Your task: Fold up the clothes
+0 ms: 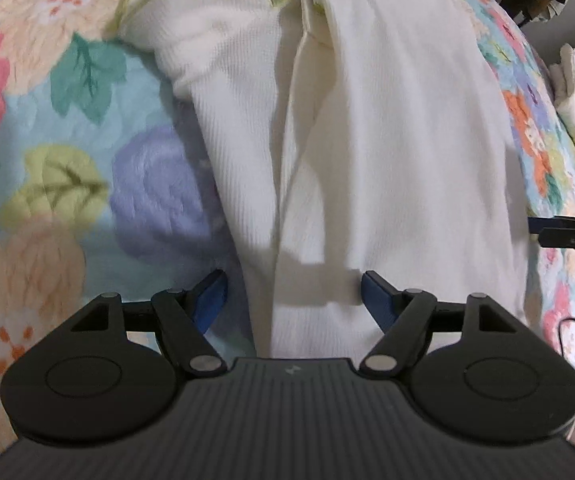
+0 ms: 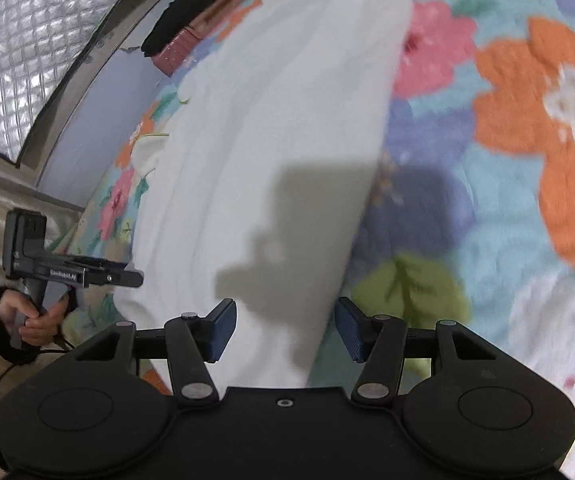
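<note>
A bed spread with a fleecy floral blanket (image 1: 67,128) in pale blue, with orange, pink, lilac and green blooms. A white ribbed garment (image 1: 367,140) with yellow-green trim lies stretched along it. At the far edge a black cloth (image 2: 185,12) sits over something pink.

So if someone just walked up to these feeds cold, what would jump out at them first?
Probably the white garment, lying long down the middle of both views on the loud floral blanket with its pink, orange and purple flowers. Next, the two claws open above it: the left claw over the cloth near one side edge, the right claw over the opposite edge. A dark item on a pink box sits at the blanket's far end.
</note>
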A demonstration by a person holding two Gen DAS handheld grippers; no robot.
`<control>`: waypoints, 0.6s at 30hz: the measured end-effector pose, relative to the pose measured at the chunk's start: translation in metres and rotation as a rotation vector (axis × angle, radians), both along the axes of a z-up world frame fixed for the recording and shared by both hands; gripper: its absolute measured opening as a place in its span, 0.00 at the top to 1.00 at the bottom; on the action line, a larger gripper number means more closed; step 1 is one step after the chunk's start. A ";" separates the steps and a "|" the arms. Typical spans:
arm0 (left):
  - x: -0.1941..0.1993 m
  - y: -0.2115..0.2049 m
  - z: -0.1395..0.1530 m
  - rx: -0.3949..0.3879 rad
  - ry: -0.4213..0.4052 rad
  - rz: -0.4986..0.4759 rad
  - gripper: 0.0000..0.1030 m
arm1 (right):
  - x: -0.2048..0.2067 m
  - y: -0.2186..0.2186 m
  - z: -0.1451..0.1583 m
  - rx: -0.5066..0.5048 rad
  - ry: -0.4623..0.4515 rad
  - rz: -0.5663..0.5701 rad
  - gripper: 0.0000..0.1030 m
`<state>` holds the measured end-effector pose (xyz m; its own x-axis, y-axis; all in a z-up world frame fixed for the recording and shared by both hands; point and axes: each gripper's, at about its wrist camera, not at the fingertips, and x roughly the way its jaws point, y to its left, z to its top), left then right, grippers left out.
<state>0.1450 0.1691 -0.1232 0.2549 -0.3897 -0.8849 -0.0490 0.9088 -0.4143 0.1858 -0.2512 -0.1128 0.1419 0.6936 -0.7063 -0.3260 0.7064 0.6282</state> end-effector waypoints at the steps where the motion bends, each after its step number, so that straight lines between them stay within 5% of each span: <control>1: -0.005 0.003 -0.001 -0.014 0.011 0.009 0.29 | -0.003 -0.002 -0.003 0.010 0.015 -0.005 0.42; 5: -0.022 0.005 -0.003 -0.002 0.001 0.003 0.26 | -0.018 -0.003 -0.018 0.050 0.104 0.032 0.42; 9: -0.031 -0.012 -0.005 0.046 -0.020 -0.039 0.06 | -0.037 0.005 -0.040 0.098 0.188 0.076 0.42; 11: -0.031 -0.017 -0.005 0.045 -0.039 -0.020 0.04 | -0.043 0.012 -0.052 0.142 0.217 0.053 0.41; 13: -0.033 -0.022 -0.004 0.067 -0.076 0.005 0.21 | -0.046 0.018 -0.060 0.189 0.225 0.003 0.41; 15: -0.036 -0.027 0.006 0.103 -0.132 -0.025 0.82 | -0.050 0.025 -0.057 0.217 0.186 -0.017 0.53; 17: -0.040 -0.025 0.009 0.040 -0.146 -0.001 0.86 | -0.051 0.035 -0.048 0.186 0.118 0.006 0.86; 18: -0.040 -0.026 0.010 0.047 -0.154 0.000 0.87 | -0.051 0.039 -0.042 0.170 0.082 0.018 0.87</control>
<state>0.1046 0.1428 -0.1134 0.3884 -0.3486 -0.8530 0.0121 0.9275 -0.3736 0.1348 -0.2126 -0.1552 0.0757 0.8056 -0.5877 -0.2807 0.5827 0.7627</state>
